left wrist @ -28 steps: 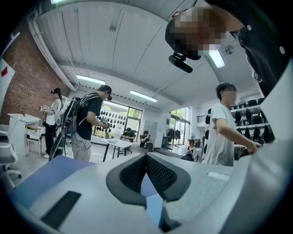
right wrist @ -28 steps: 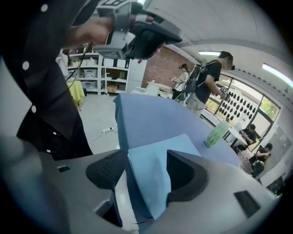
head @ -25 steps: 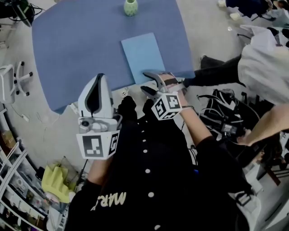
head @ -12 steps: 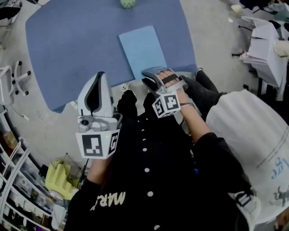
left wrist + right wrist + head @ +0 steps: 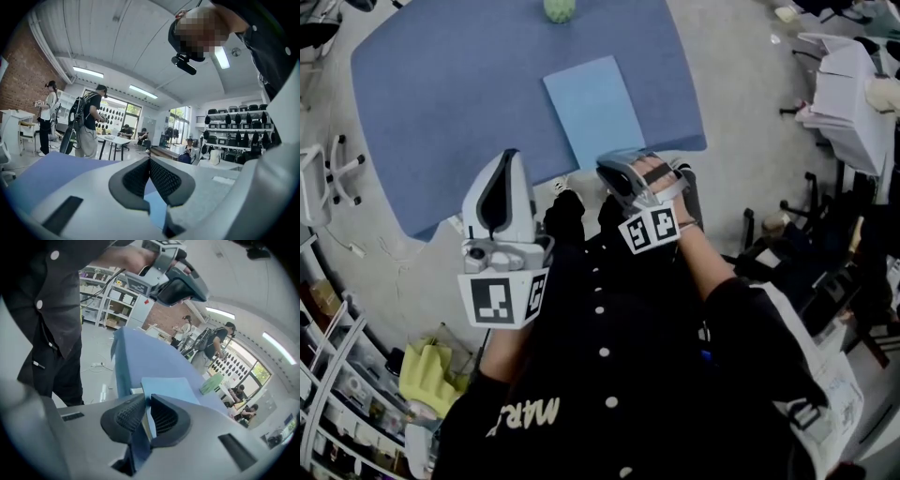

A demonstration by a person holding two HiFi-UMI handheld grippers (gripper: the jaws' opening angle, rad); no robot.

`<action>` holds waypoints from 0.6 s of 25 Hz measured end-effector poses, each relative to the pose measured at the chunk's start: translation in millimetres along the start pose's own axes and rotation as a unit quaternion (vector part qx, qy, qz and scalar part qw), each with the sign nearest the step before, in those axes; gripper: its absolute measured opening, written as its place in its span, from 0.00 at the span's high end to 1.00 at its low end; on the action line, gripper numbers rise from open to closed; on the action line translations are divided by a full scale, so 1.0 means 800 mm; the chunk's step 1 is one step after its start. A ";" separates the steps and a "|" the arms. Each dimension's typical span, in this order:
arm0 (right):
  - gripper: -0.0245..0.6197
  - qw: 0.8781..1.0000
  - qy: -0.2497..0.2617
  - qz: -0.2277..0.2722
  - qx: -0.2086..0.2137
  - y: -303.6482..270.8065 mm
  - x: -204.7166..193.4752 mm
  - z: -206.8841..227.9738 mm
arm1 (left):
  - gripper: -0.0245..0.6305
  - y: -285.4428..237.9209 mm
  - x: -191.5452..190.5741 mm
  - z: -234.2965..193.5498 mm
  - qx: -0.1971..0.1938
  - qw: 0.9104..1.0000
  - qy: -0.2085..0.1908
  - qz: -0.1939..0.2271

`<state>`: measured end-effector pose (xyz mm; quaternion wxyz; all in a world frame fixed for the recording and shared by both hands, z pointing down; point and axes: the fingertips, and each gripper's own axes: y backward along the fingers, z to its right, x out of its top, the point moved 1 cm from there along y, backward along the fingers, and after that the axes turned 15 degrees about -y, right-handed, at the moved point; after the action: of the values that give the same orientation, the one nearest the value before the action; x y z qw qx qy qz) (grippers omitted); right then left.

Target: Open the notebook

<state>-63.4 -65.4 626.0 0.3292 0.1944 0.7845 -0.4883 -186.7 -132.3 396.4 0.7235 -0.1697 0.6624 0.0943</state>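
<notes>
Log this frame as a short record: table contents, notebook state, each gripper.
Table: blue, holds a notebook and a green vase at the far edge
Notebook: light blue, closed, flat near the table's front edge
Right gripper: jaws just been closing, now pinching the notebook's near edge
Left gripper: shut, nothing between the jaws
Task stage: cover not yet lifted

Matt blue cloth covers the table; the notebook cover looks smooth.
</notes>
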 end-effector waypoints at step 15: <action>0.95 0.945 -0.263 0.110 -0.163 0.077 0.016 0.067 | 0.96 -0.012 0.029 0.024 -0.016 1.000 -0.010 0.015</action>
<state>-16.3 -86.2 561.6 0.6025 0.0881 0.7128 -0.3481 -162.7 -135.9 375.5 0.7255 -0.1701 0.6564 0.1177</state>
